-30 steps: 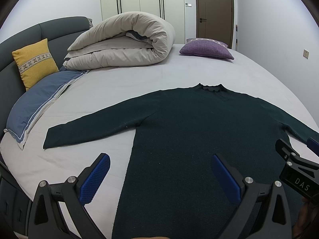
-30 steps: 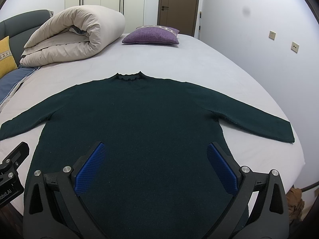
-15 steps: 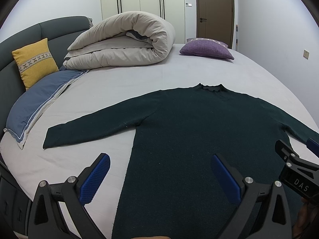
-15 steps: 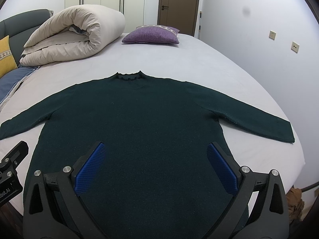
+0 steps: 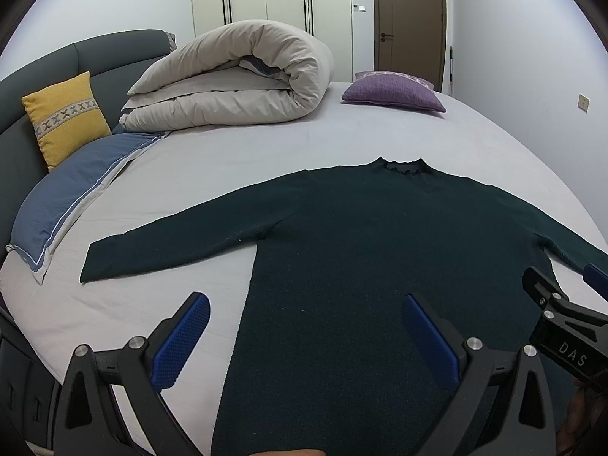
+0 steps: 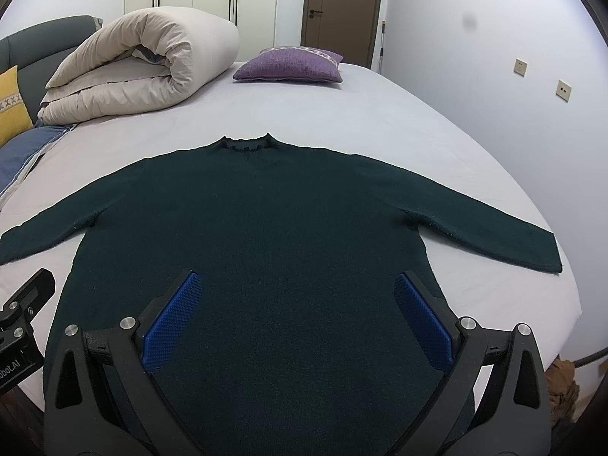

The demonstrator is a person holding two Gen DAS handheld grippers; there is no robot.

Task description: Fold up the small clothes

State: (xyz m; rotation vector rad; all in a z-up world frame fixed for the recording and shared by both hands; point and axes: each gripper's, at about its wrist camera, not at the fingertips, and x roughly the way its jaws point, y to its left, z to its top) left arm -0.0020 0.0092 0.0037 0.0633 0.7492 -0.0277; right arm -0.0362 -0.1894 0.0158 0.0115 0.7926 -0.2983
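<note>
Dark-green sweater (image 6: 266,228) lies flat on bed (image 6: 380,114), sleeves spread, collar away from cameras. Left gripper (image 5: 304,326) and right gripper (image 6: 296,304) hover over hem, jaws wide apart, empty.

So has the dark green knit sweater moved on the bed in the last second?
No. The dark green knit sweater lies flat, its collar still in line with the purple cushion.
</note>
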